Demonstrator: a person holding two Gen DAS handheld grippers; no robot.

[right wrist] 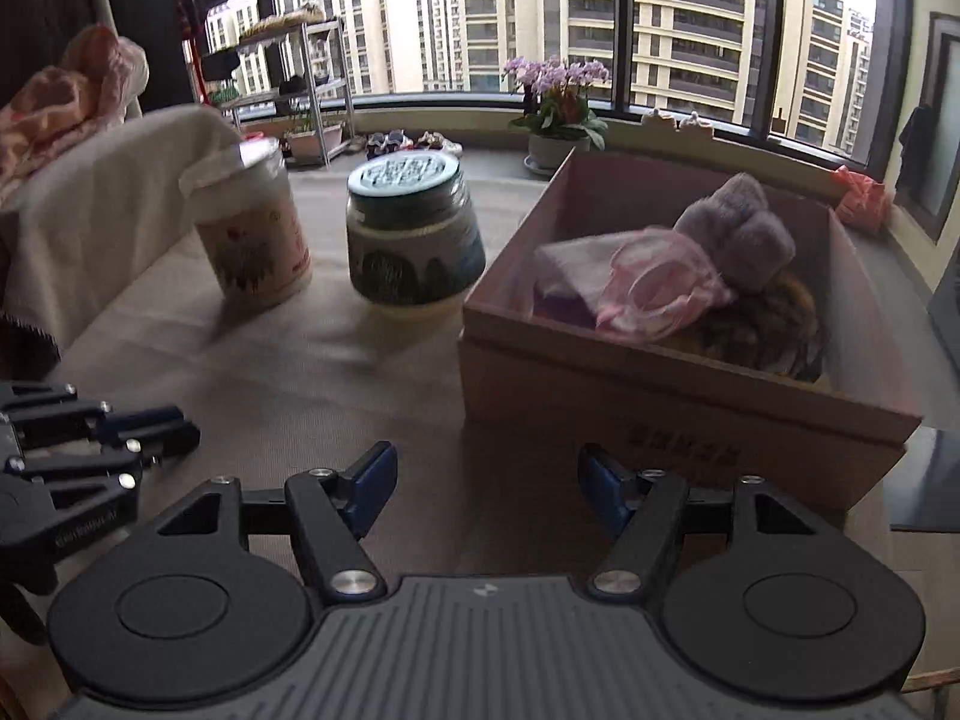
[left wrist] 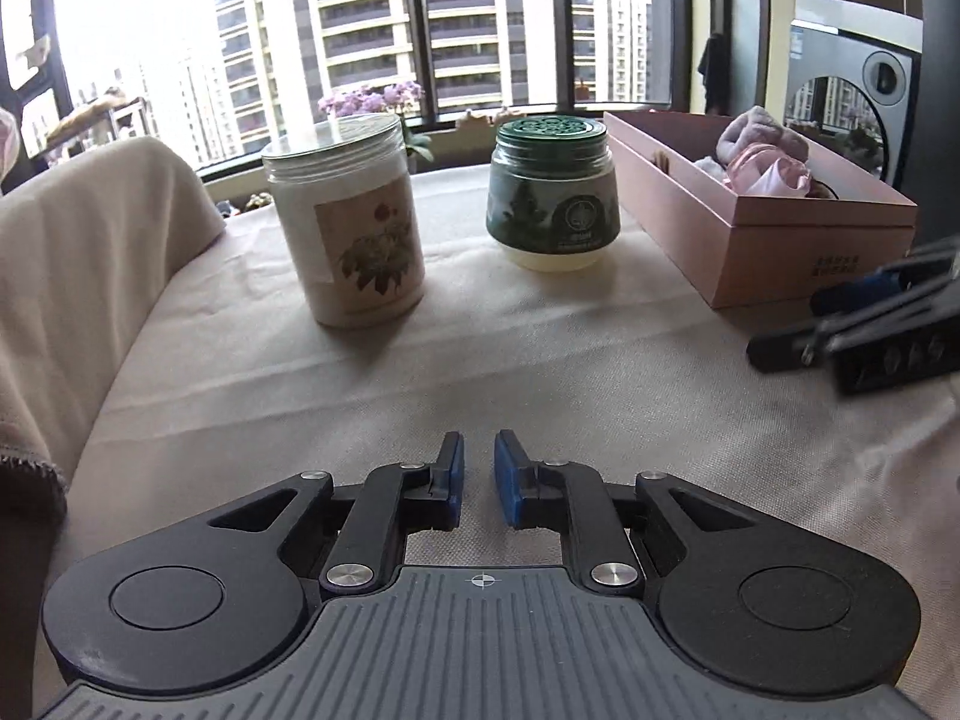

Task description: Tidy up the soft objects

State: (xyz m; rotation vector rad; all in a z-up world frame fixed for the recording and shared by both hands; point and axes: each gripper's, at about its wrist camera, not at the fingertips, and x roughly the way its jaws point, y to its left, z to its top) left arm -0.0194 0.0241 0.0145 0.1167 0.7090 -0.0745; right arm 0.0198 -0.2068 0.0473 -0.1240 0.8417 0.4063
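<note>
An open pink box (right wrist: 660, 408) stands on the beige tablecloth (left wrist: 420, 360) at the right. Inside it lie a grey-purple plush piece (right wrist: 744, 234), a sheer pink item (right wrist: 660, 288) and a brown furry thing (right wrist: 774, 324); the plush (left wrist: 762, 132) and the pink item (left wrist: 768, 171) also show over the box wall (left wrist: 780, 252). My right gripper (right wrist: 487, 456) hovers just before the box's near wall, open wide and empty. My left gripper (left wrist: 479, 444) hangs low over bare cloth, its jaws drawn to a narrow slit with nothing between. Each gripper shows at the edge of the other's view (left wrist: 789, 327) (right wrist: 180, 429).
A white jar with a flower label (left wrist: 354, 222) and a green-lidded jar (left wrist: 552, 192) stand at the back of the table, left of the box. A cream cloth drapes over a chair back (left wrist: 90, 252) at the left. Pink patterned fabric (right wrist: 66, 96) lies beyond it.
</note>
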